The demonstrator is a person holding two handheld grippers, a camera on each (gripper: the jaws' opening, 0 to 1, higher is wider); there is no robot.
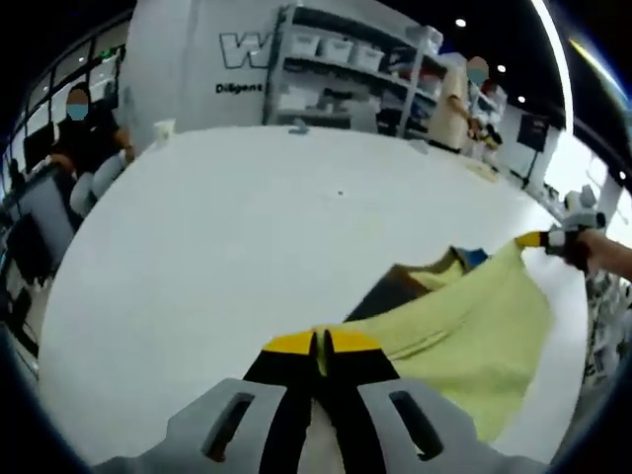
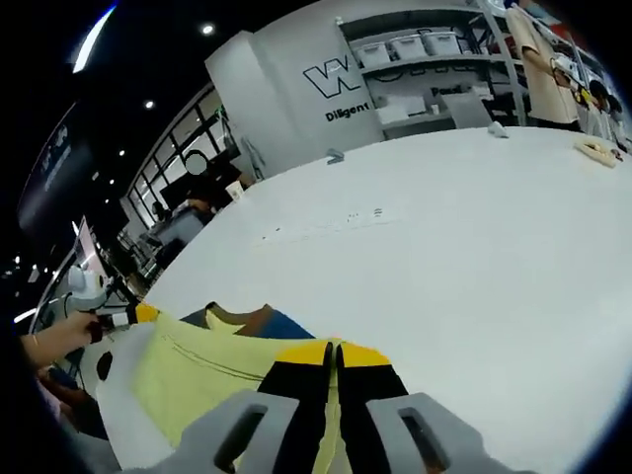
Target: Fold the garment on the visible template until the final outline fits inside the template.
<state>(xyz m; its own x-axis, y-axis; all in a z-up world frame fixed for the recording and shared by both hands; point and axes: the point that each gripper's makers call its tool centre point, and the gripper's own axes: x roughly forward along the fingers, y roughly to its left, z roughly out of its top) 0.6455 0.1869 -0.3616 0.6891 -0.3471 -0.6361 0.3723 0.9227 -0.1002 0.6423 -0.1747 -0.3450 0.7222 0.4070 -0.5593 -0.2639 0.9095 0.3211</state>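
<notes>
Gripping the pale yellow garment (image 1: 474, 331) with both tongs, I have it stretched between my hands above the broad white table (image 1: 247, 247). In the left gripper view my left gripper (image 1: 318, 346) has its yellow-tipped jaws pressed together on one edge of the cloth, which spreads away to the right, and my right gripper (image 1: 538, 239) pinches the far corner at the right side of that view, my hand (image 1: 604, 252) just behind it. In the right gripper view the right gripper (image 2: 332, 354) is likewise closed tight on the fabric, with the garment (image 2: 197, 375) running off to the left toward the left gripper (image 2: 138, 314), which clamps the opposite corner, my other hand (image 2: 59, 338) holding it. A brown and blue collar area (image 1: 410, 281) shows along the garment's far edge, also seen in the right gripper view (image 2: 262, 321). Part of the cloth lies on the table; I cannot tell how much is lifted. Beyond the table stand shelves with bins (image 1: 346, 59), a white wall with dark lettering (image 2: 341, 89), and people (image 1: 84, 138) at the far edges.
</notes>
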